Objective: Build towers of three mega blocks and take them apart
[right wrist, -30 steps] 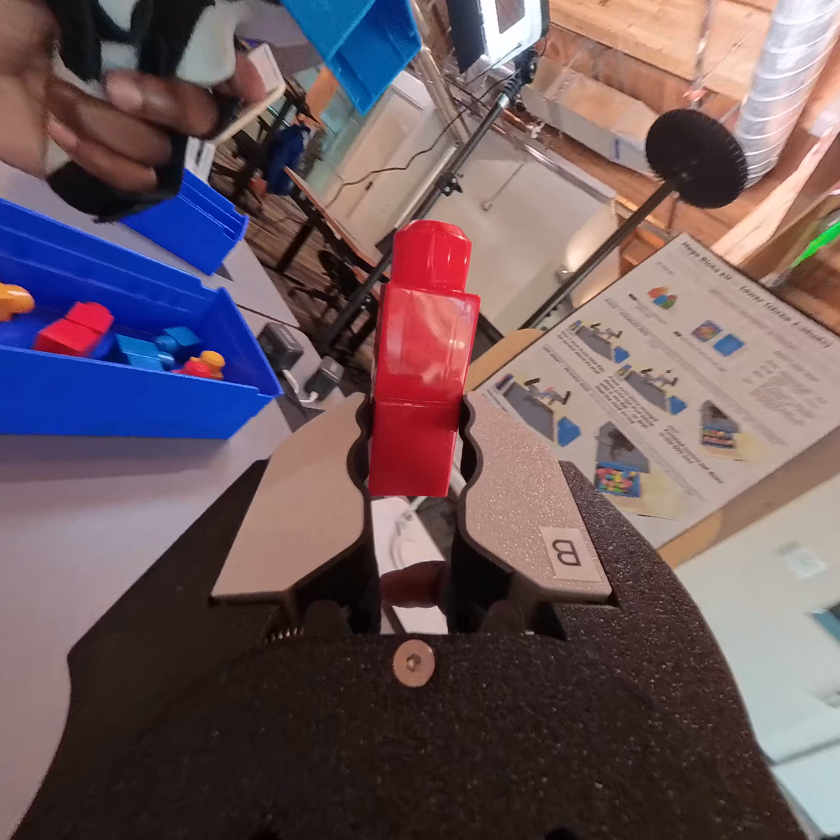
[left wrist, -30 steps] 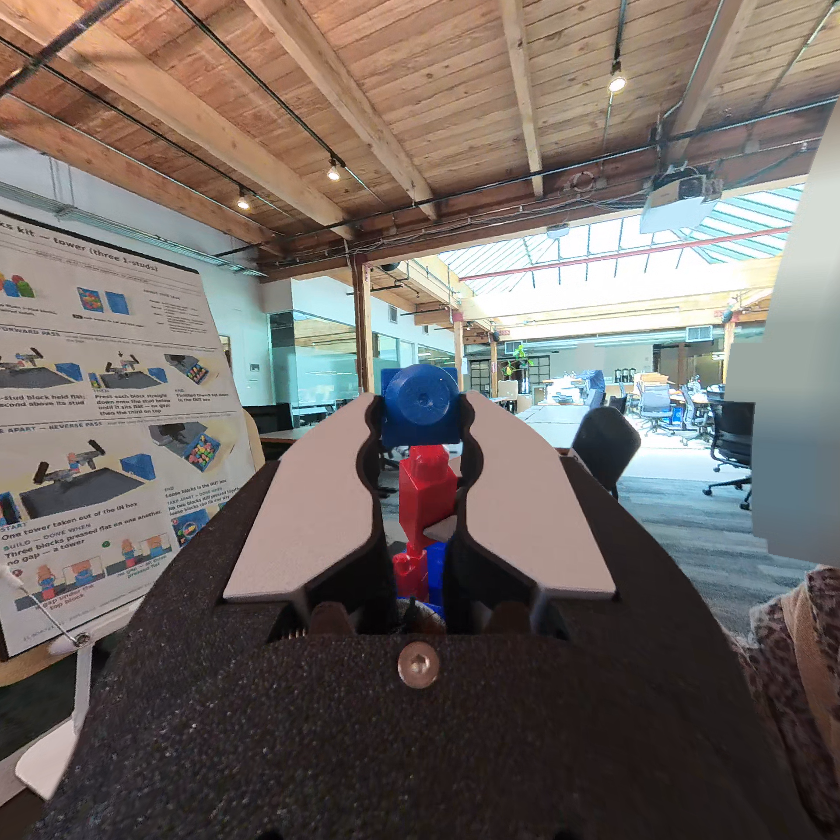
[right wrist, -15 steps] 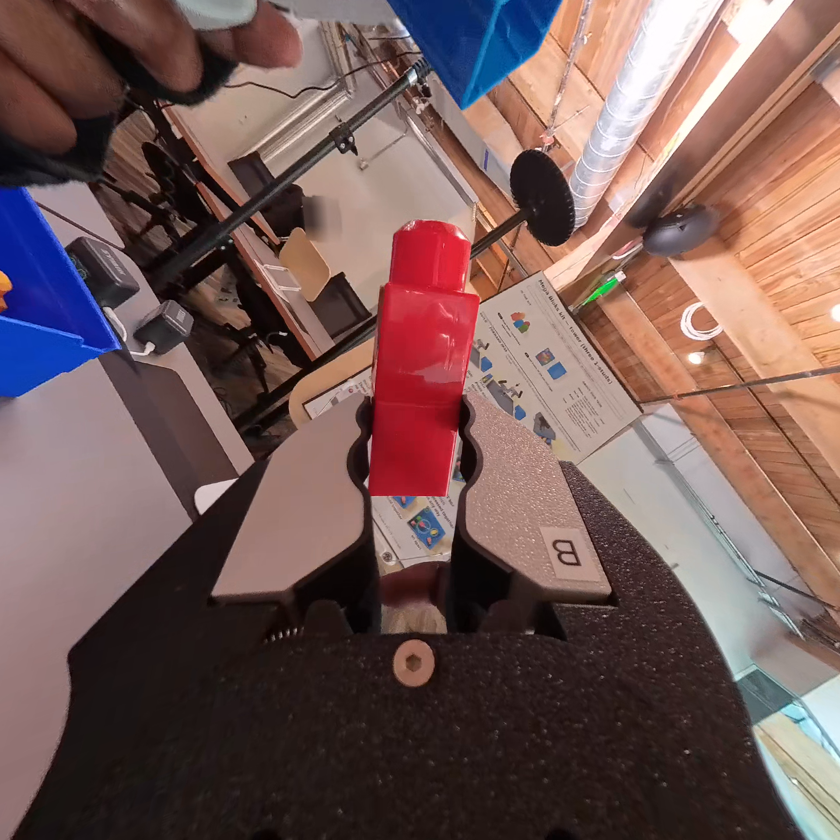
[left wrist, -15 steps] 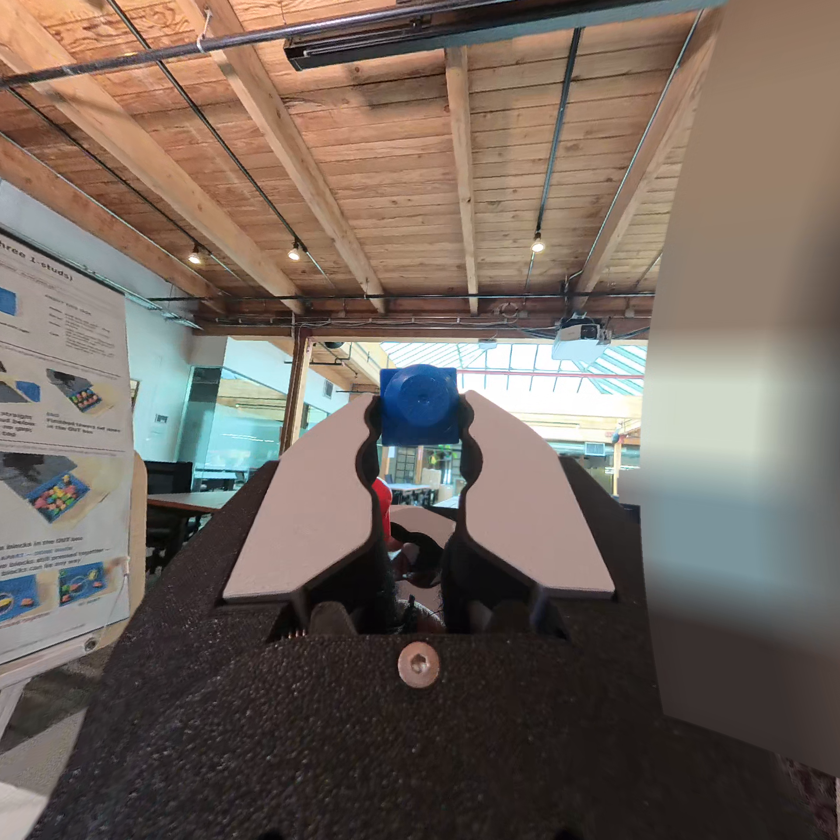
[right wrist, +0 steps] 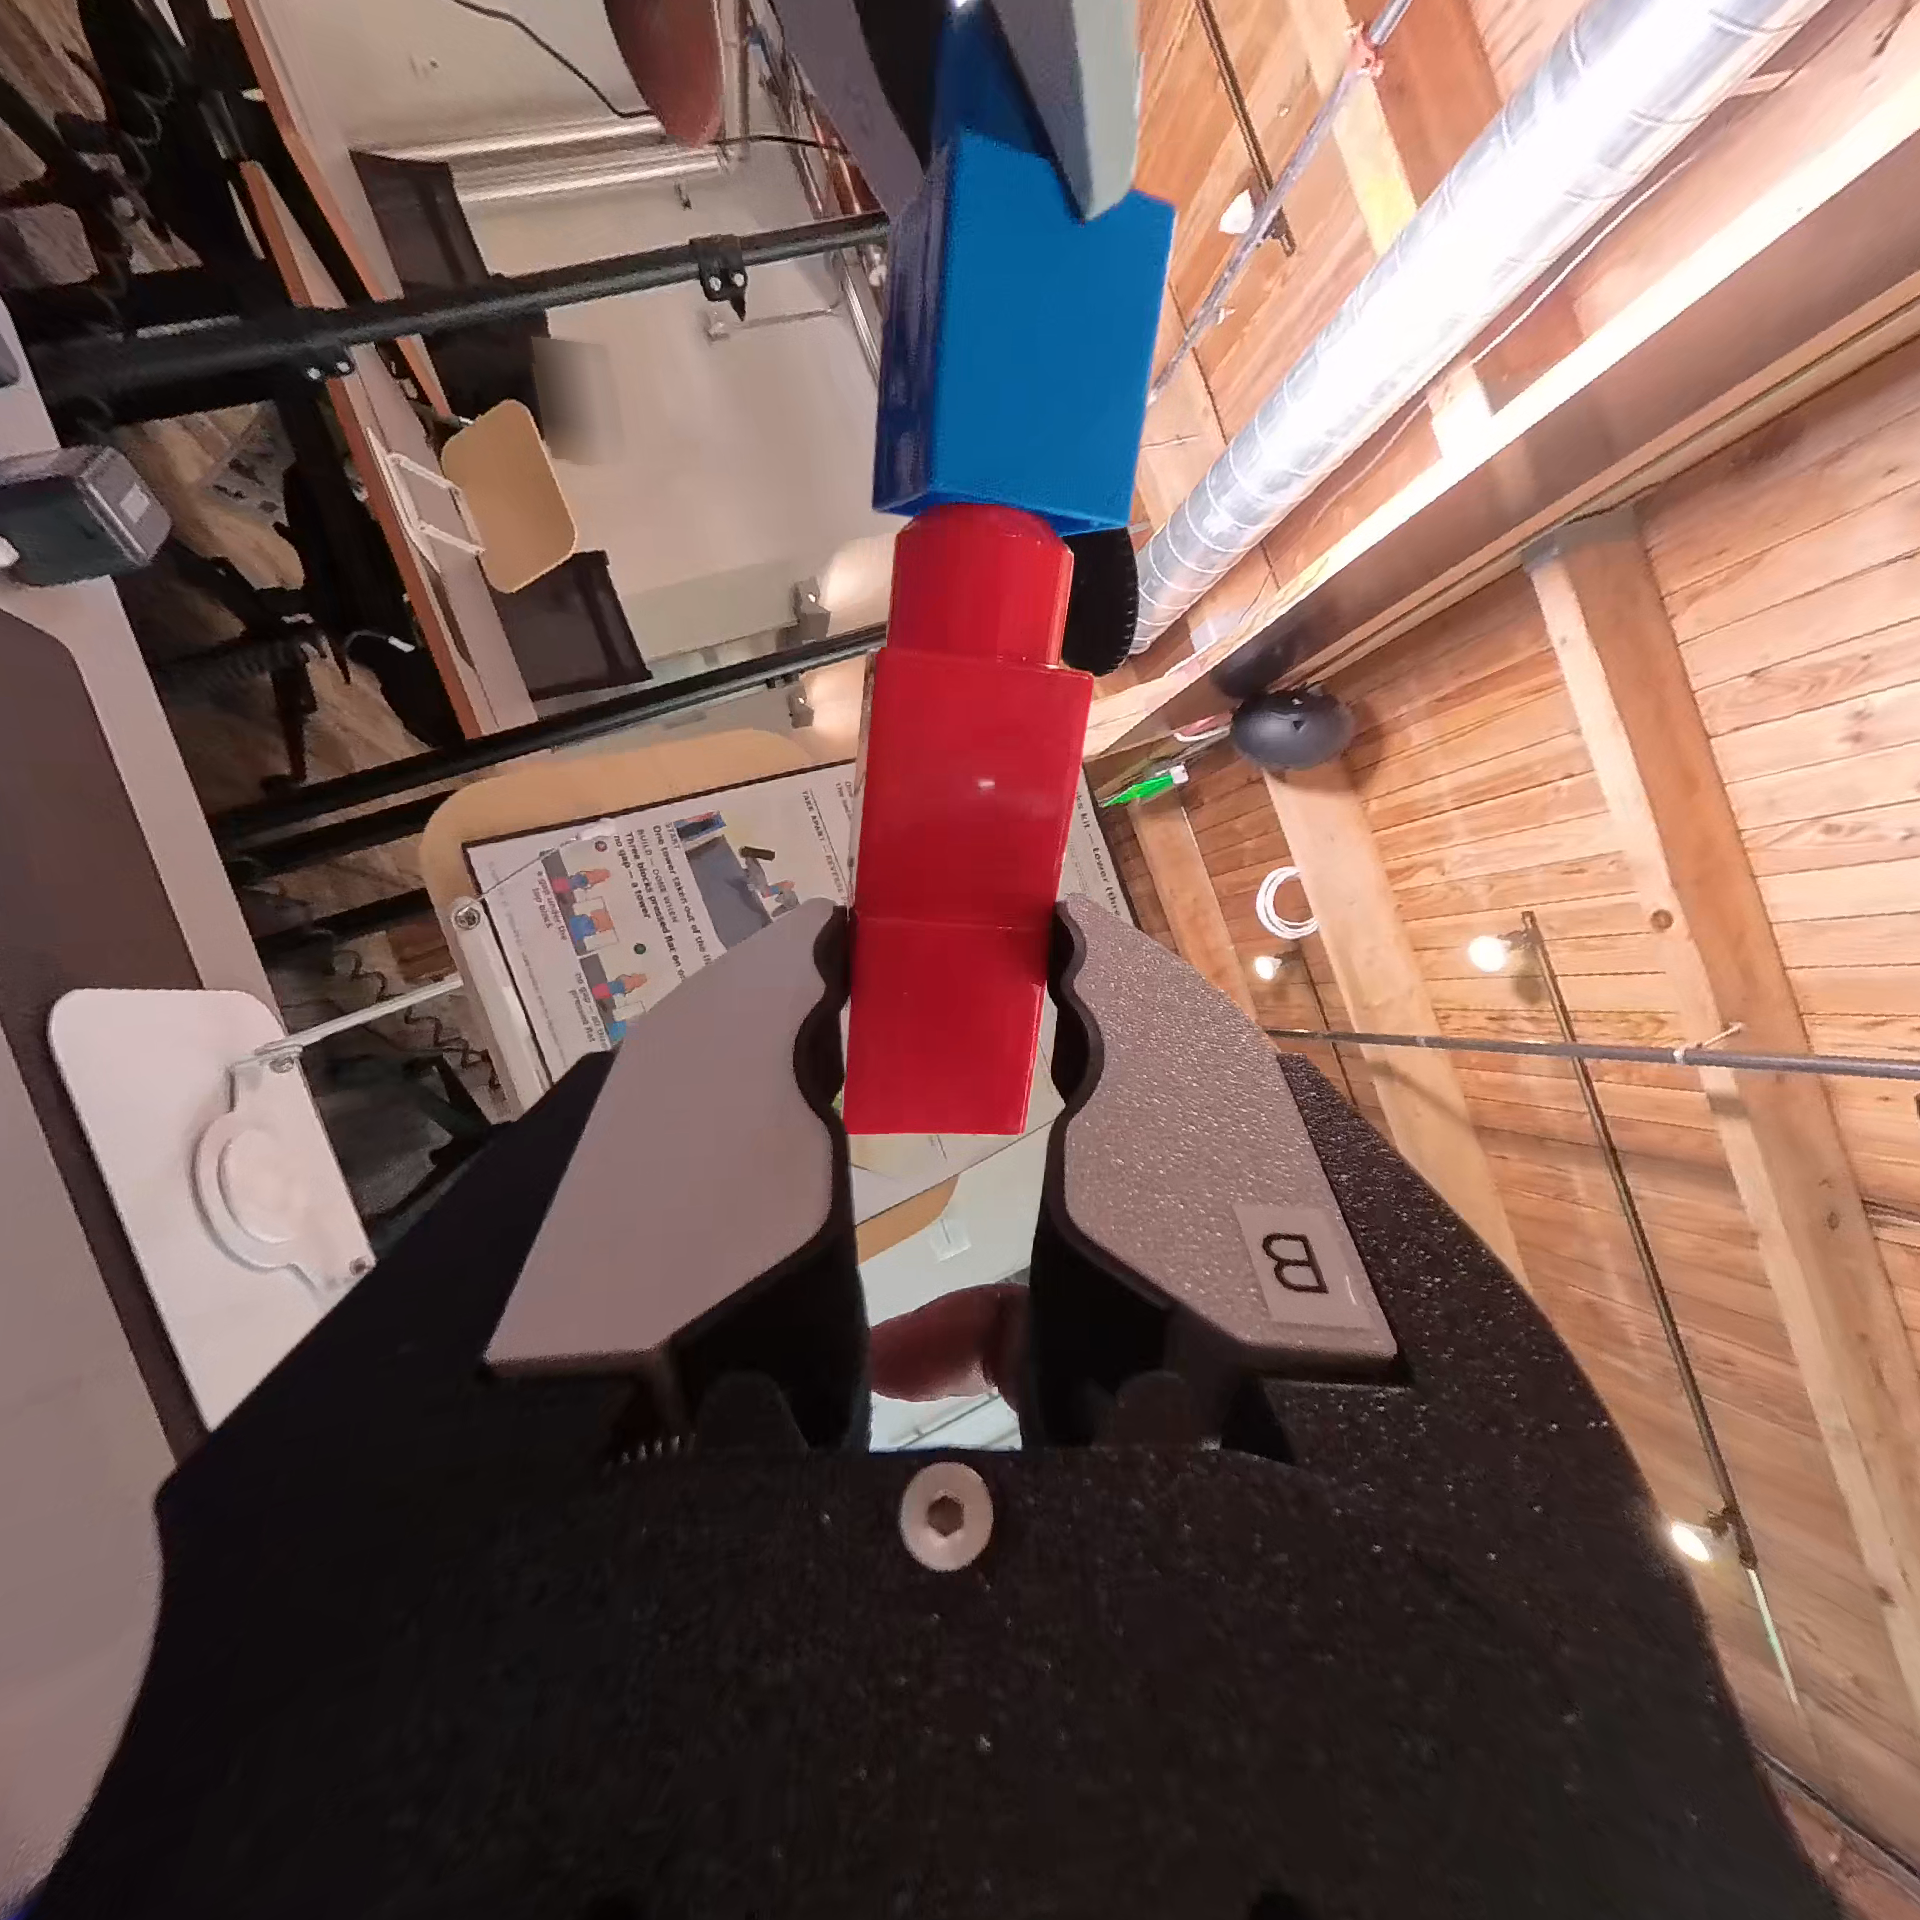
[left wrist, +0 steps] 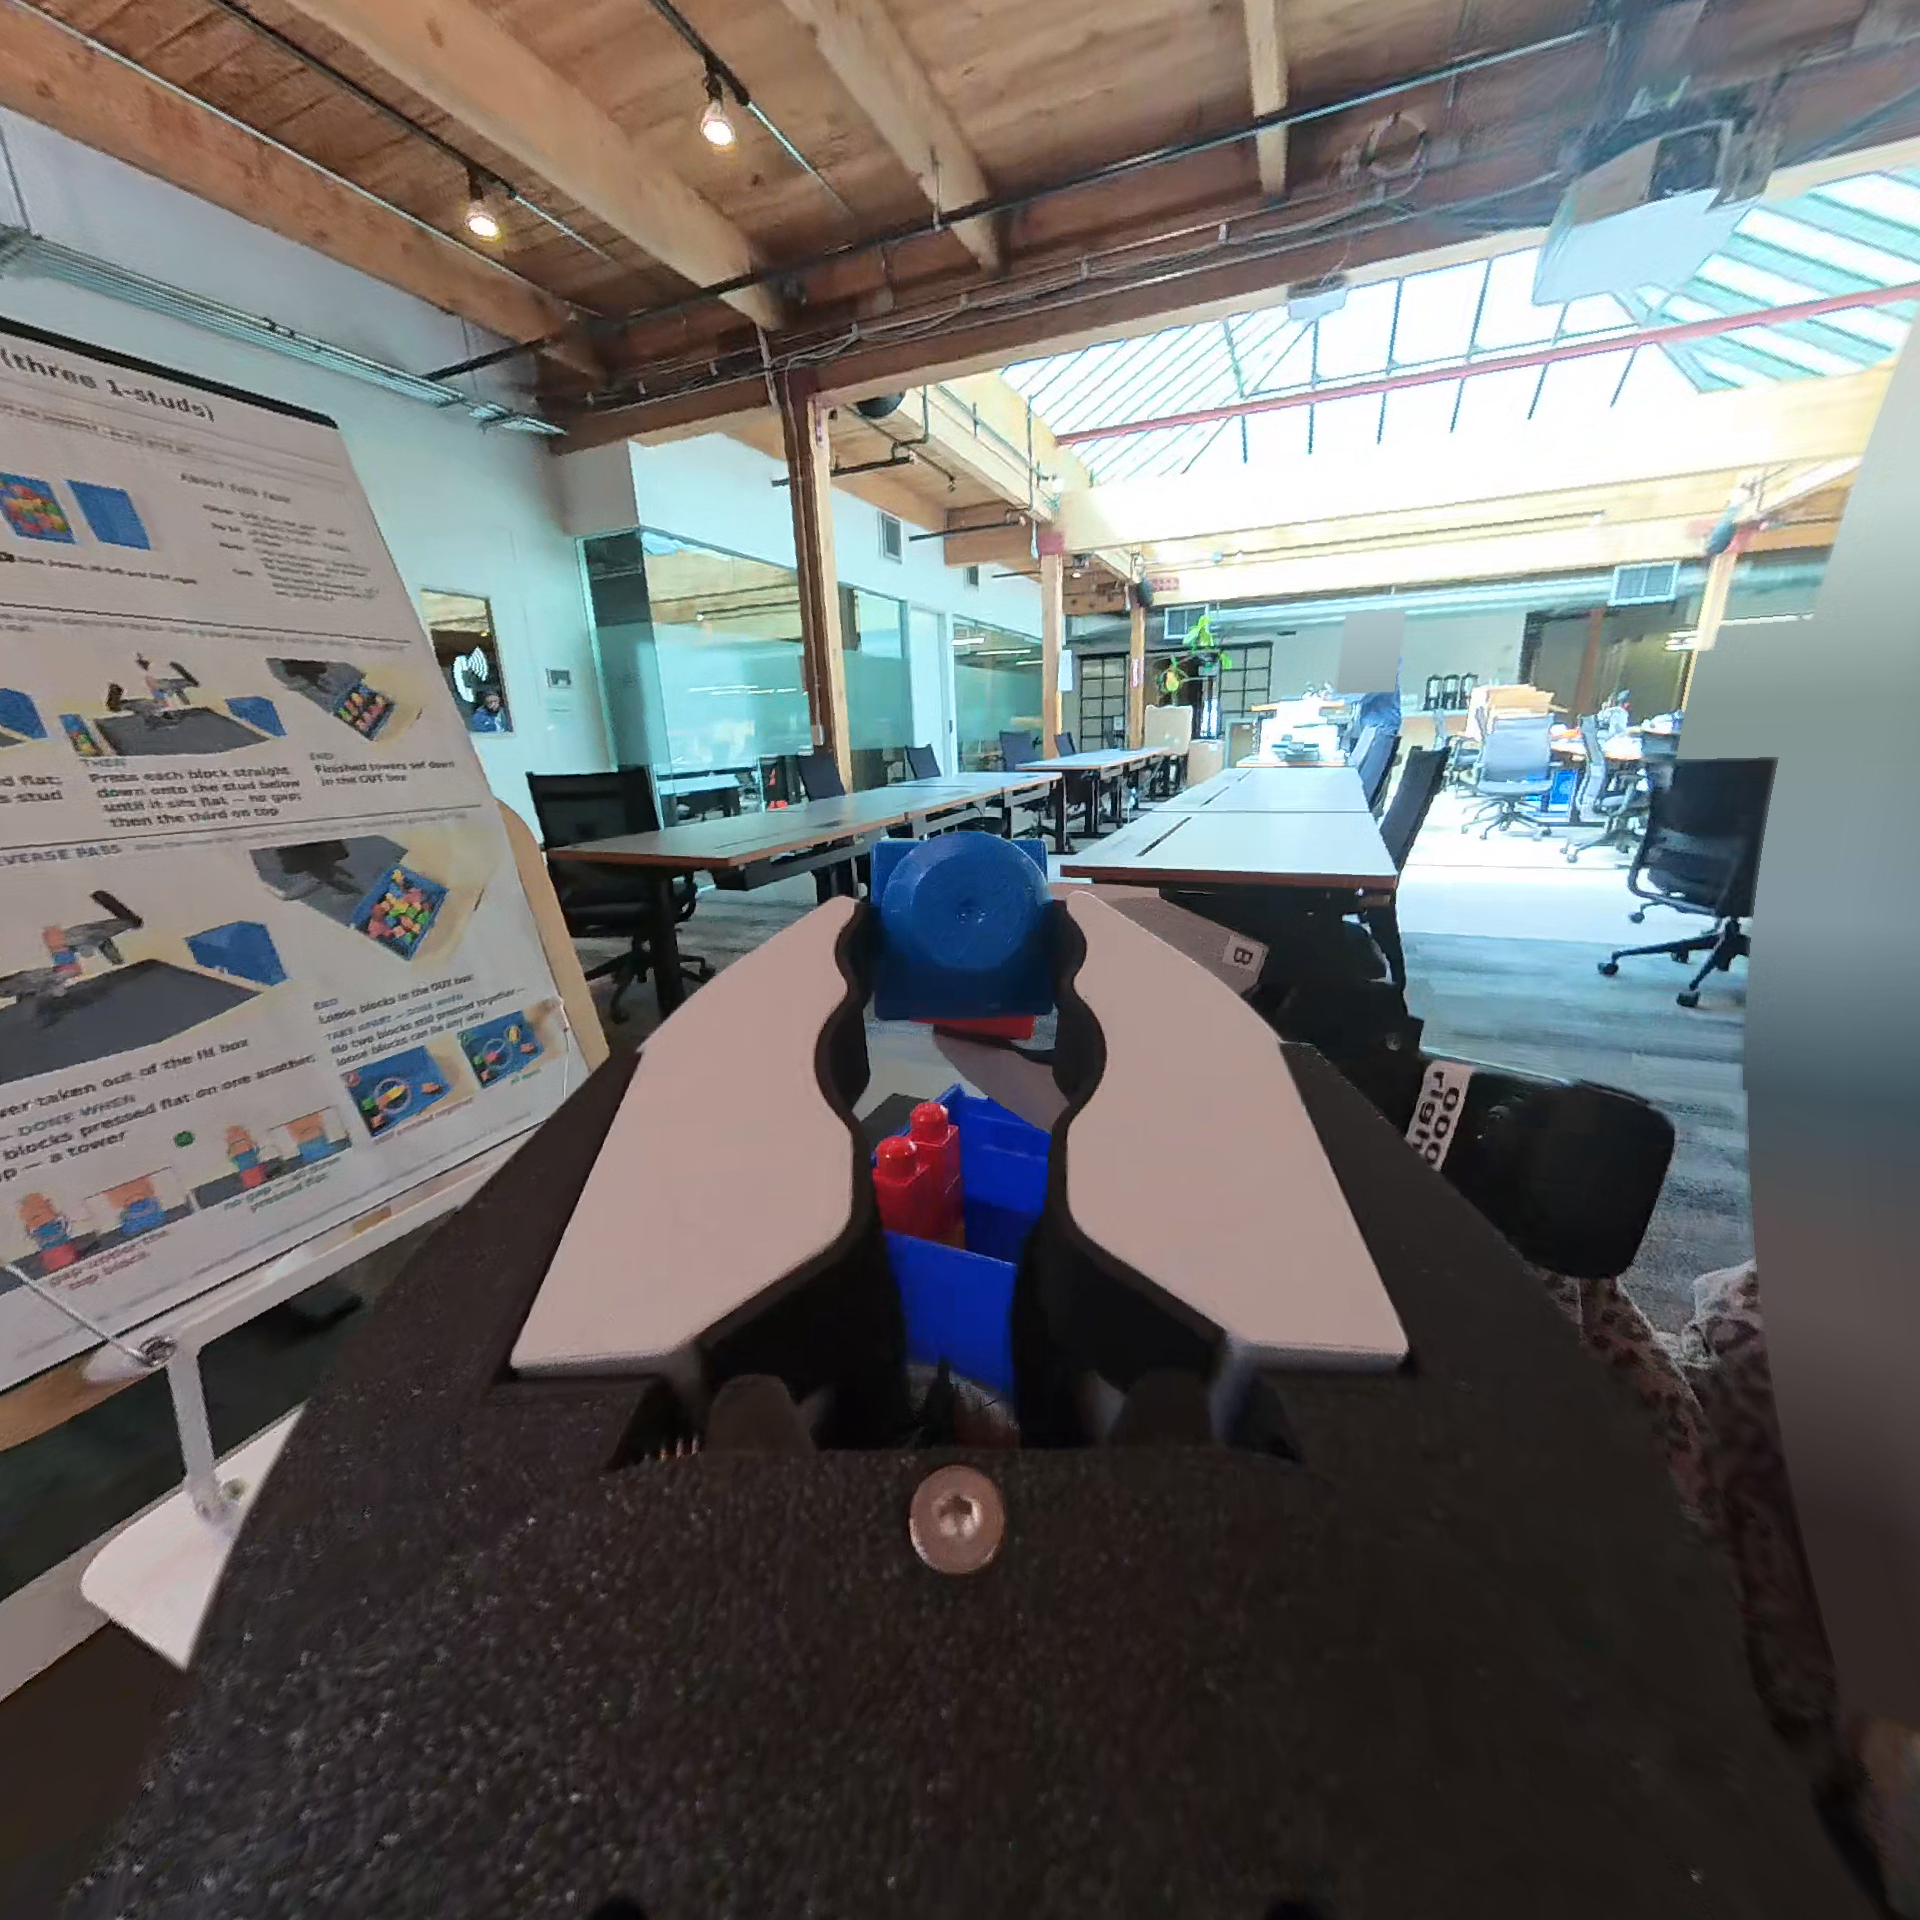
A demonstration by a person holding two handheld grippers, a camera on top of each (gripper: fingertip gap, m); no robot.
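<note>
My left gripper (left wrist: 958, 925) is shut on a blue block (left wrist: 958, 940), stud toward the camera. My right gripper (right wrist: 948, 935) is shut on the lower block of a red two-block stack (right wrist: 966, 790), held in the air. In the right wrist view the blue block (right wrist: 1018, 332) sits over the red stack's top stud (right wrist: 982, 592). Most of the stud still shows below it. The left gripper's fingers (right wrist: 1081, 125) clamp the blue block from above. In the left wrist view a sliver of red (left wrist: 982, 1027) shows behind the blue block, with the right gripper's finger (left wrist: 1195, 956) beyond.
An instruction board (left wrist: 208, 831) on a white stand (left wrist: 166, 1548) is to the left; it also shows in the right wrist view (right wrist: 644, 914). A blue bin (left wrist: 997, 1153) holding red blocks (left wrist: 914, 1164) lies below my left fingers. A patterned sleeve (left wrist: 1662, 1403) is at right.
The two grippers have come together: the blue block, apart from the red stack before, now sits on its top stud. Both views have swung round.
</note>
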